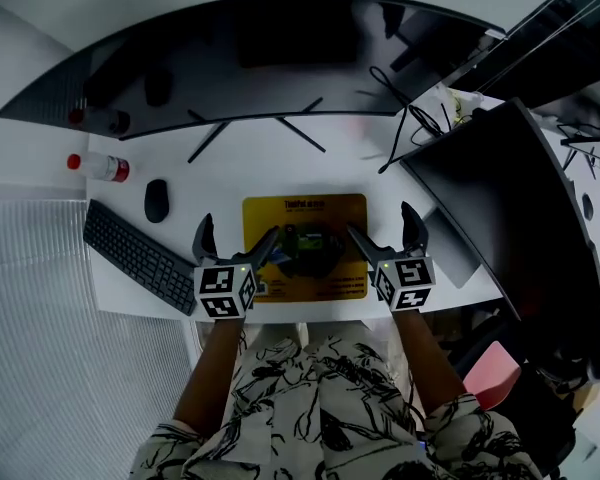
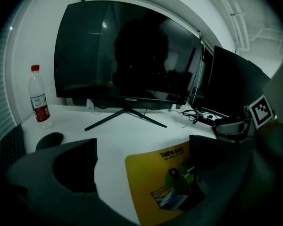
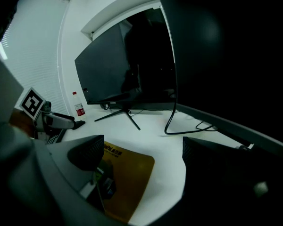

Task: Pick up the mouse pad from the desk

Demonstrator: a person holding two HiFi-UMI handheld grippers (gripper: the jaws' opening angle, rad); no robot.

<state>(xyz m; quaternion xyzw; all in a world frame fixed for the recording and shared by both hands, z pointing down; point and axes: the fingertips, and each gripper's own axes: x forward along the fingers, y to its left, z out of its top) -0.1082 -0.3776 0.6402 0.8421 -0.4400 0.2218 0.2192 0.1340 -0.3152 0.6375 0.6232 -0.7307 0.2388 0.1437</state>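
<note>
A: Ahead of the left gripper (image 1: 238,233) we log a wide curved monitor (image 1: 250,58), dark, its thin legs splayed on the white desk (image 1: 340,158).

B: Agreed. To that gripper's left we have a black keyboard (image 1: 140,256), set at an angle, with a dark mouse (image 1: 156,200) just beyond it.

A: Farther left, a clear bottle (image 1: 98,166) with a red cap, standing upright.

B: Right of the right gripper (image 1: 382,226) we note a second screen (image 1: 480,198), also dark. Black cables (image 1: 410,118) trail between the screens.

white desk (image 1: 250,173), yellow mouse pad (image 1: 305,218), keyboard (image 1: 140,258), mouse (image 1: 156,200), bottle (image 1: 98,166), monitor (image 1: 260,53)
</note>
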